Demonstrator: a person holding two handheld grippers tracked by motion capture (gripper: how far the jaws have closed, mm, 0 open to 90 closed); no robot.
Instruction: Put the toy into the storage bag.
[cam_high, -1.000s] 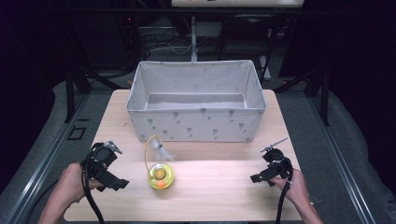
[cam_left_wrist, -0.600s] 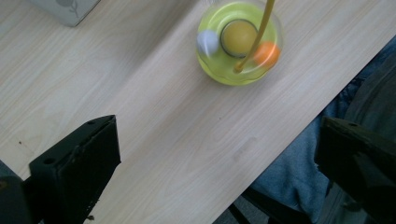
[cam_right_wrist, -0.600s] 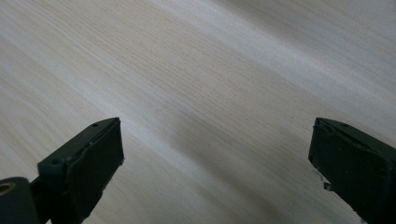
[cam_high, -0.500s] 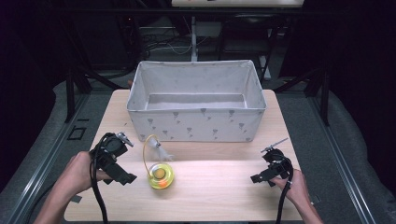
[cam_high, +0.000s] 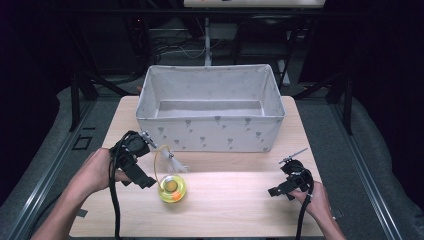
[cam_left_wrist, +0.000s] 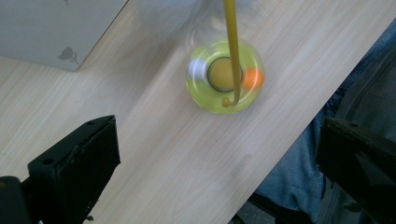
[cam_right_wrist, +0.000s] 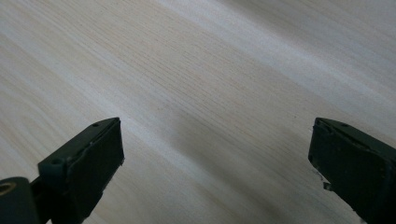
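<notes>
Moved: left hand-held gripper (cam_high: 142, 165) has come forward beside the yellow toy (cam_high: 172, 188) since a second ago.
Left hand-held gripper: jaws spread, nothing held.
Right hand-held gripper (cam_high: 289, 181): jaws spread, over bare wood.
Table (cam_high: 240, 200): pale wood, grey fabric bin (cam_high: 210, 131) at back.
Room: dark, metal frames.

My left forearm enters from bottom-left, hand (cam_high: 98, 170) wrapped around left gripper (cam_high: 137, 165), raised and angled toward table centre. Left jaws wide apart, nothing between them; cable hangs down from gripper. My right forearm enters from bottom-right, hand (cam_high: 314, 199) holding right gripper (cam_high: 289, 180) low, near table edge. Right jaws likewise spread wide, nothing gripped. Hands well apart.
</notes>
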